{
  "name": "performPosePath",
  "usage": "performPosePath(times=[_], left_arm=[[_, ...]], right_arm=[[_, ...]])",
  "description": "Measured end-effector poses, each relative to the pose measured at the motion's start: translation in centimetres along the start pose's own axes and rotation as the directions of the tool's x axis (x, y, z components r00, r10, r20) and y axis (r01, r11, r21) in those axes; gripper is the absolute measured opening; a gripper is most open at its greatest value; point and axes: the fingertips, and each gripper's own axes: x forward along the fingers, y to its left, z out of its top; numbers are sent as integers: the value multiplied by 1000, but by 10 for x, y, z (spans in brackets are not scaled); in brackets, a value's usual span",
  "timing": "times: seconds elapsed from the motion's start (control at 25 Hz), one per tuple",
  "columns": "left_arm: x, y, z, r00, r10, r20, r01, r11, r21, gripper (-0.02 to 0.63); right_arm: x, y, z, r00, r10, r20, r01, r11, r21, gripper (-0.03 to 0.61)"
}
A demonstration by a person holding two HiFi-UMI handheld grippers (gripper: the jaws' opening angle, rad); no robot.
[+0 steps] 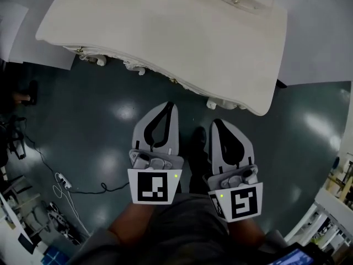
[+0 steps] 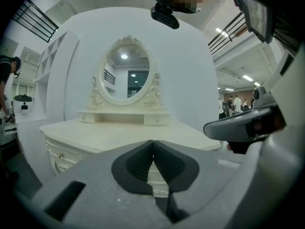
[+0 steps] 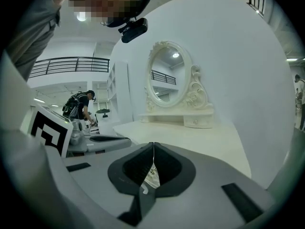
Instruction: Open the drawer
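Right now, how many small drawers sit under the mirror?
2: left small drawer and right small drawer, at opposite ends of the shelf under the mirror. None seems hidden.

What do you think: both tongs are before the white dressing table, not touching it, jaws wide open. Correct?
No: the left tongs and right tongs are shut, jaws together and empty; each gripper view shows it. They are in front of the dressing table, not touching it.

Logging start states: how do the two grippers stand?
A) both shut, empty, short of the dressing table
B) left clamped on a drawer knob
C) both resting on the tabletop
A: the left gripper and right gripper hang over the floor short of the dressing table, jaws together with nothing between them.
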Motion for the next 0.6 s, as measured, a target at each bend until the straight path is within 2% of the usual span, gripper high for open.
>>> performPosePath(times=[0.2,0.48,0.56,0.6], left_arm=[[16,4,-45,999,-25,-21,26,999,24,15],[39,12,-72,999,-43,9,43,998,38,26],[45,12,-82,998,-62,-7,62,997,34,150],[48,12,-87,997,-70,-12,71,997,26,158]], right_arm=[[3,5,-35,999,-13,-34,13,1000,26,14],[3,1,-60,997,-21,-70,28,995,94,14],[4,-2,-66,997,-28,-78,37,993,114,14],[5,-3,-69,996,-31,-81,41,991,124,14]])
